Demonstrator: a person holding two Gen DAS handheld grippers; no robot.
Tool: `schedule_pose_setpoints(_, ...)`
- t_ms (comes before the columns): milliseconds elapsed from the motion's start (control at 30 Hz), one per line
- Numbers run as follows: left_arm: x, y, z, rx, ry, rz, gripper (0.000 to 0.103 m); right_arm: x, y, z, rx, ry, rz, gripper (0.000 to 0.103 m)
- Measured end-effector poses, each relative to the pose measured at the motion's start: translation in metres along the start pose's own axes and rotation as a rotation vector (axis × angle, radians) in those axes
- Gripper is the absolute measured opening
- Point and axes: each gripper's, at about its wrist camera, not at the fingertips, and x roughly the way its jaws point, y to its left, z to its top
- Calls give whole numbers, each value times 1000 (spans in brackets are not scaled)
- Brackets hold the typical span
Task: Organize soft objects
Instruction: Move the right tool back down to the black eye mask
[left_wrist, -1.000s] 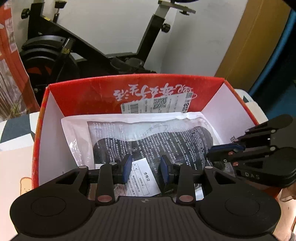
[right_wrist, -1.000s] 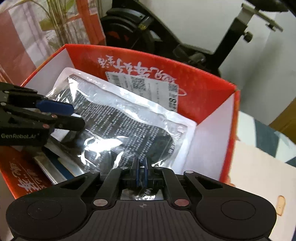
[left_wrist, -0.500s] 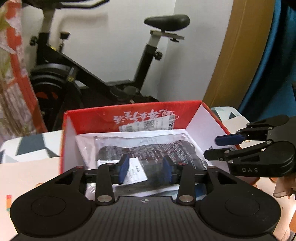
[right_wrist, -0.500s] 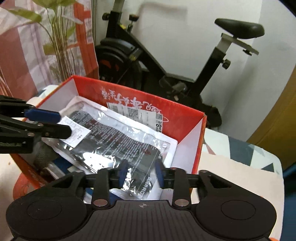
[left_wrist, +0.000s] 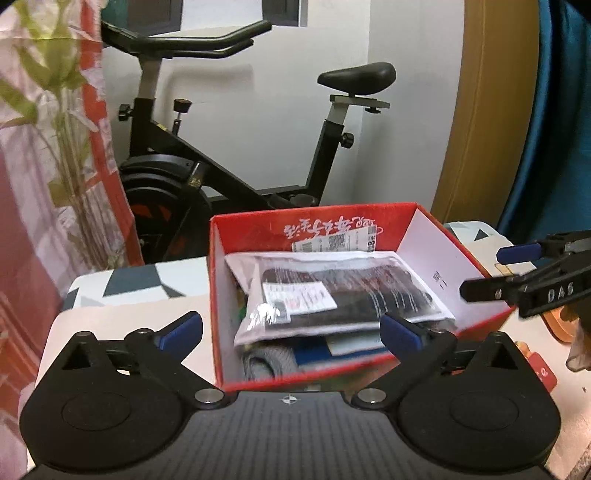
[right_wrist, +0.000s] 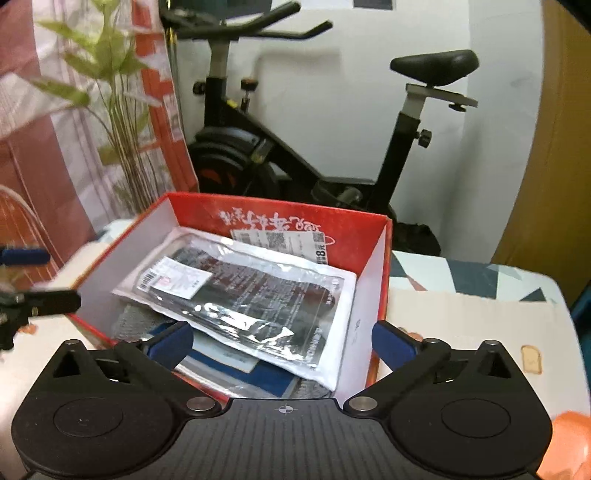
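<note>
Both tools (left_wrist: 290, 330) (right_wrist: 282, 341) have backed off — spread wide, clear of box rim (left_wrist: 314, 210).

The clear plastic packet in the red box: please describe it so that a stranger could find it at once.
In front of the black exercise bike stands an open red box with white inner walls. The clear plastic packet lies on top of everything in it. It alone is glossy, with a dark printed item inside and a white barcode label on its face.
</note>
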Motion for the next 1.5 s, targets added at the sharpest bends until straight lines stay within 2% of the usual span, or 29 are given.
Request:
schedule_pose_setpoints(133, -16, -2, -20, -34, -9, -34, 103, -18, -2, -17, 46, -62, 24, 103)
schedule_pose_setpoints(333, -26, -3, -52, -107, 14, -60, 103, -41, 3, -40, 33, -136, -21, 103)
schedule_pose_setpoints(533, -25, -7, -87, -125, 62, -21, 103, -60, 5, -67, 8, -193, -49, 103)
schedule_pose_setpoints(667, -23, -9, -109, -140, 90, 1, 103, -57, 9, -93, -11, -158, -74, 103)
schedule_pose_setpoints(867, -18, -12, -135, -162, 129, 26, 103, -39, 8, -134, 46, -31, -12, 103)
schedule_pose_setpoints(1067, -9, -15, -154, -169, 181, 61, 103, -21, 13, -169, 67, 90, -29, 103)
schedule_pose_setpoints(1333, 2, -19, -169, -184, 251, 79, 103, -7, 12, -182, 54, 168, -59, 103)
schedule_pose_setpoints(1500, 4, -17, -173, -194, 271, 85, 103, -2, 15, -186, 23, 176, -68, 103)
